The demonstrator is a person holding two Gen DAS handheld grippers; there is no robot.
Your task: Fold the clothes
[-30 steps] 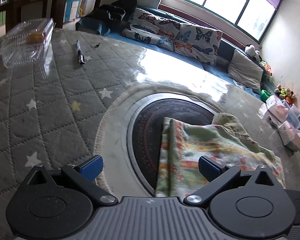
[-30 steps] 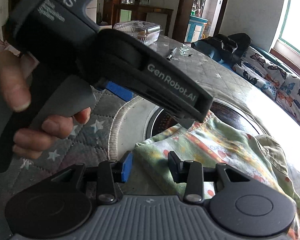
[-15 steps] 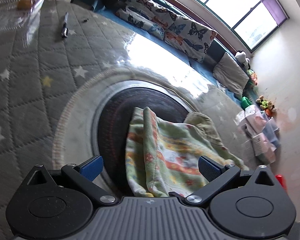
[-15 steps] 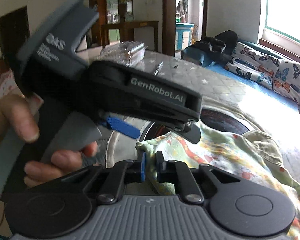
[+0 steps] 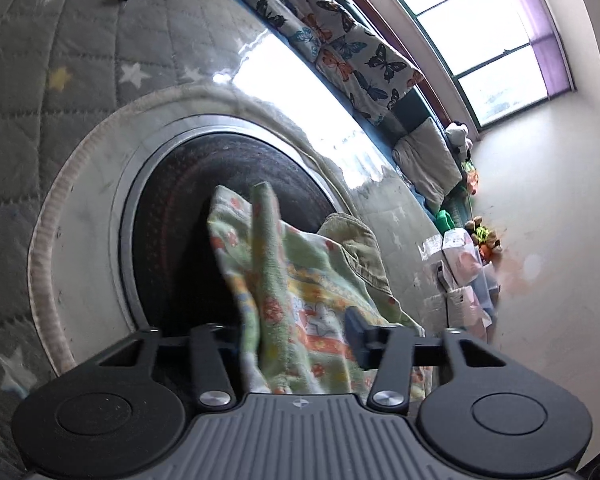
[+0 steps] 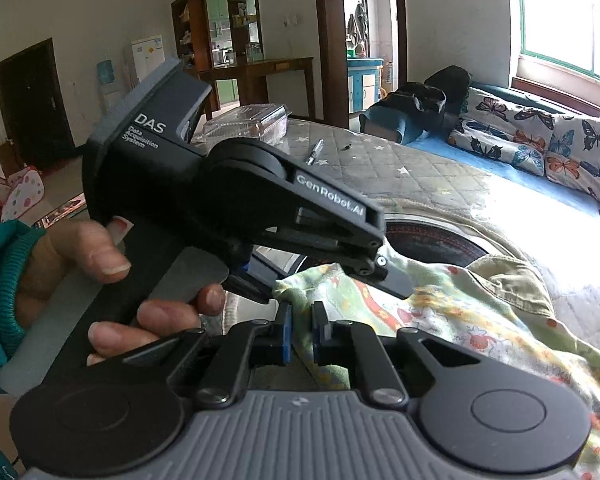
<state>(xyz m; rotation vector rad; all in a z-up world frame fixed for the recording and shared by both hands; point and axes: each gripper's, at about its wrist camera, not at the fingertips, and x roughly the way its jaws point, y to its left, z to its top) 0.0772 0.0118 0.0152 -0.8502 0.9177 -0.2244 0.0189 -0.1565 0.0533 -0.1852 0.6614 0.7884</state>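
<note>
The right claw (image 6: 300, 330) pinches a corner of the floral cloth (image 6: 460, 308), which lies over the worktop (image 6: 400, 168). The left claw (image 5: 296, 344) straddles its raised edge, seemingly half closed.

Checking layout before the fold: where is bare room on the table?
Bare quilted cover left of the round hotplate, up to the pen and plastic box. Crowded on the hotplate's right, under the floral cloth.
</note>
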